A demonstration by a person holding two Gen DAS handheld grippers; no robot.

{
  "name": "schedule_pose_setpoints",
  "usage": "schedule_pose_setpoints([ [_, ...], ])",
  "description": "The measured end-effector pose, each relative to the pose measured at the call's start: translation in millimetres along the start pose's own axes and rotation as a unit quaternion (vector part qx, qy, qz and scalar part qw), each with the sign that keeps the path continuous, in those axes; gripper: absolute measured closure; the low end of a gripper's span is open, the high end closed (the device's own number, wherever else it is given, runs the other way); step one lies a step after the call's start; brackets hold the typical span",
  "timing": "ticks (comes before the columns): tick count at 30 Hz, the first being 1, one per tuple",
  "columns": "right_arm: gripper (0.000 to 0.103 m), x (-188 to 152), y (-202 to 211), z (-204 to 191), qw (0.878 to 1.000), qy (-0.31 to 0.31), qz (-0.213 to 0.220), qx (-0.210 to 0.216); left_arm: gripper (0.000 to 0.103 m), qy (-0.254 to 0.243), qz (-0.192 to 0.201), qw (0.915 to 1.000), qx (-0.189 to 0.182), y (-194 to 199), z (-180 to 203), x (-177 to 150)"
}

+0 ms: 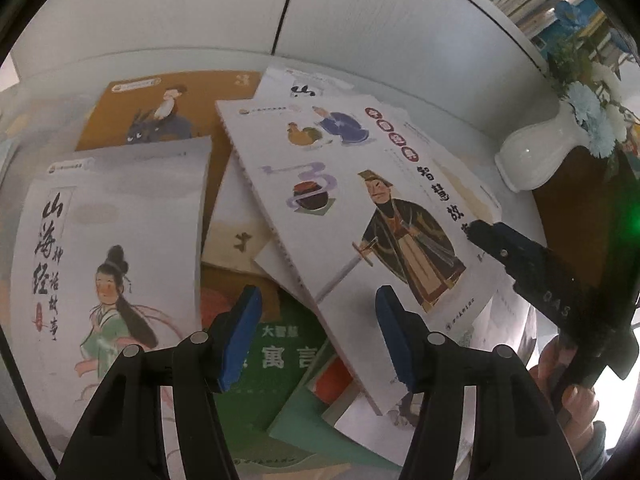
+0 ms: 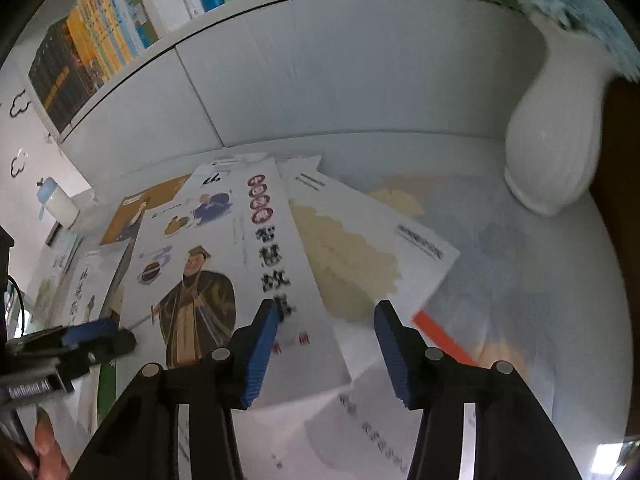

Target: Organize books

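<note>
Both grippers, left (image 1: pixel 318 336) and right (image 2: pixel 326 350), hover spread and empty over the warrior book (image 1: pixel 360 216); better straddle its near edge squarely before pinching.

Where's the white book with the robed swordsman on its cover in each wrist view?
Left wrist: swordsman book right of centre, tilted, topmost in the pile, above the right pad.
Right wrist: swordsman book left of centre, lower corner between the tongs.
Shared landmark: white vase, right of the book in both.
</note>
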State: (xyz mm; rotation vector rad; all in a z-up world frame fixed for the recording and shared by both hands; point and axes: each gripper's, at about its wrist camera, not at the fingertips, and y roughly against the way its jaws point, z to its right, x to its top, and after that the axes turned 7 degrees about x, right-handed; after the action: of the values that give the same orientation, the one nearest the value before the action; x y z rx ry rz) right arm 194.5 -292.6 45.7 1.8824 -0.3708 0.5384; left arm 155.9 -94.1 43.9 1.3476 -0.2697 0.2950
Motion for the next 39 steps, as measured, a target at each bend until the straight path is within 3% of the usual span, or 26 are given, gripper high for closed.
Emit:
schedule_pose_setpoints([
  [4, 0.054, 0, -2, -7, 1.000, 0.003, -0.007, 0.019, 0.047, 0.001, -0.006, 0.9998, -0.020, -2, 2, 2],
  [9, 0.055, -17, 8, -22, 0.999, 0.000, -0.021, 0.038, 0.048, -0.044, -0.014, 0.9988, -0.017, 4, 15, -12],
  [14, 0.054, -54, 28, -34, 0.998, -0.018, -0.040, 0.045, 0.048, -0.070, -0.020, 0.9969, -0.030, 24, 15, -47],
  [18, 0.054, -89, 52, -43, 0.997, -0.027, -0.056, 0.052, 0.048, -0.097, -0.048, 0.9924, -0.059, 36, 15, -80],
  [21, 0.054, -110, 66, -34, 0.994, -0.054, -0.075, 0.062, 0.047, -0.106, -0.055, 0.9923, -0.035, 38, 7, -95],
  [25, 0.054, -112, 69, -13, 0.992, -0.094, -0.073, 0.052, 0.047, -0.064, -0.037, 0.9968, -0.030, 37, -12, -83],
  [28, 0.054, -104, 66, -7, 0.990, -0.112, -0.063, 0.058, 0.048, -0.065, -0.045, 0.9964, -0.030, 29, -9, -72],
  [32, 0.054, -95, 62, -13, 0.991, -0.107, -0.052, 0.056, 0.048, -0.060, -0.053, 0.9948, -0.062, 25, -3, -70],
  [34, 0.066, -94, 61, -20, 0.991, -0.104, -0.048, 0.073, 0.057, -0.063, -0.047, 0.9941, -0.075, 30, 2, -71],
  [36, 0.074, -95, 62, -27, 0.994, -0.086, -0.045, 0.053, 0.057, -0.069, -0.047, 0.9940, -0.070, 34, 8, -71],
  [39, 0.074, -99, 71, -32, 0.996, -0.080, -0.035, 0.037, 0.057, -0.081, -0.030, 0.9925, -0.087, 58, 14, -72],
])
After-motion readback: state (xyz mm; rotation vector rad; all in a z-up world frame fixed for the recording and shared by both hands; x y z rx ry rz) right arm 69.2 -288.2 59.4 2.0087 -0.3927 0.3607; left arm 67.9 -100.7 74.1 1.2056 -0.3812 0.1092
